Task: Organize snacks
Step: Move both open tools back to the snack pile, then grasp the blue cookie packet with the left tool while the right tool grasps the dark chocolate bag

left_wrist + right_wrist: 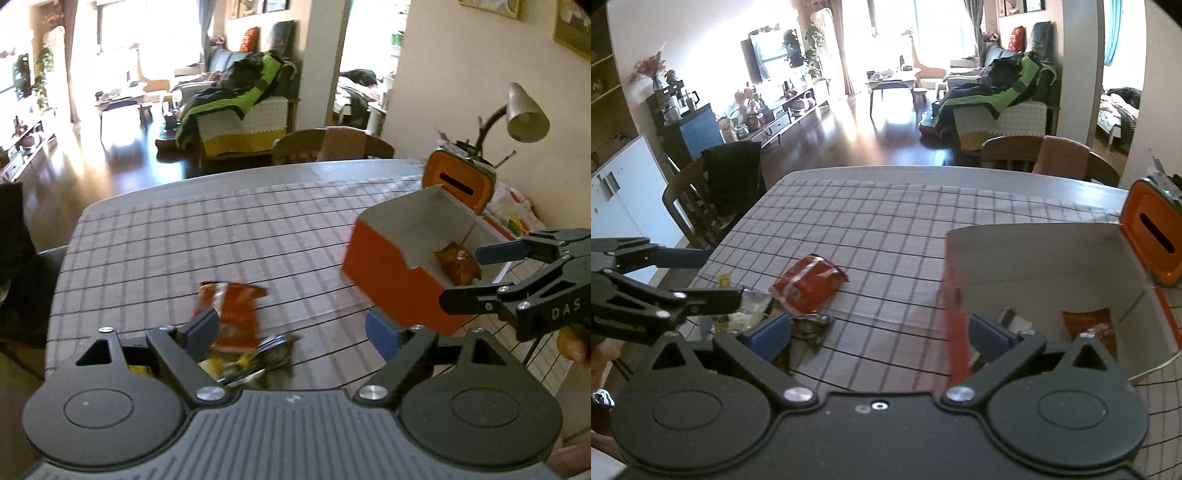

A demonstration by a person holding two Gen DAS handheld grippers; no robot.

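Observation:
An orange box with a white inside [384, 258] stands on the checked tablecloth at the right; it also shows in the right wrist view [1034, 266]. A brown snack packet [458, 264] lies inside it [1089, 325]. A red snack packet [231, 314] lies on the cloth [807, 282], with a silver packet [273, 350] and yellow packets [738, 317] beside it. My left gripper [291, 330] is open and empty just above these packets. My right gripper [879, 334] is open and empty, with its right finger over the box's near wall.
An orange tissue holder [461, 184] and a desk lamp [524, 110] stand behind the box. Wooden chairs [332, 146] stand at the table's far edge, and another chair [713, 192] at its left side. A wall is at the right.

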